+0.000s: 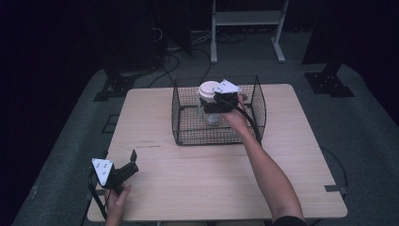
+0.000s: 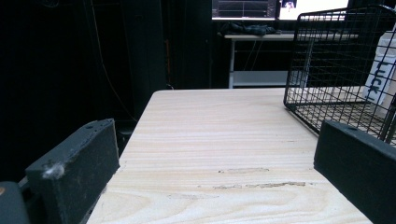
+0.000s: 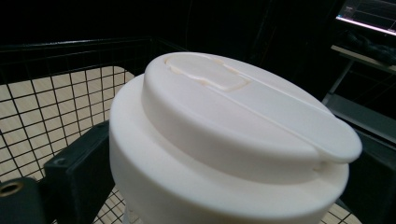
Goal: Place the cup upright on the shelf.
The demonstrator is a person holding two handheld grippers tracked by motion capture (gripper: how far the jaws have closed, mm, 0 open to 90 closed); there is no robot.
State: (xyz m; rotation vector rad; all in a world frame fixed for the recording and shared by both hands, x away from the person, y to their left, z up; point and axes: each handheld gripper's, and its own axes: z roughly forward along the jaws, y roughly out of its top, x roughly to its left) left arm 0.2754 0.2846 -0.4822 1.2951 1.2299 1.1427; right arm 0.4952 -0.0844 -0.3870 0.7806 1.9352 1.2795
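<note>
A clear bottle with a wide white lid [image 1: 207, 90] stands upright inside the black wire basket [image 1: 186, 113] at the table's far middle. My right gripper [image 1: 212, 104] reaches in over the basket's near wall and is shut on the bottle just under the lid. In the right gripper view the lid [image 3: 233, 116] looms close, with the right gripper [image 3: 226, 172] showing a black jaw on each side of it. I cannot tell whether the bottle's base touches the basket floor. My left gripper [image 1: 133, 163] rests open near the table's front left corner, holding nothing.
In the left gripper view the left gripper [image 2: 212, 137] faces bare wooden table [image 2: 219, 121], with the basket [image 2: 327, 60] and the bottle [image 2: 380, 70] at the right. Past the table's far edge are a white frame [image 1: 247, 19], cables and dark stands.
</note>
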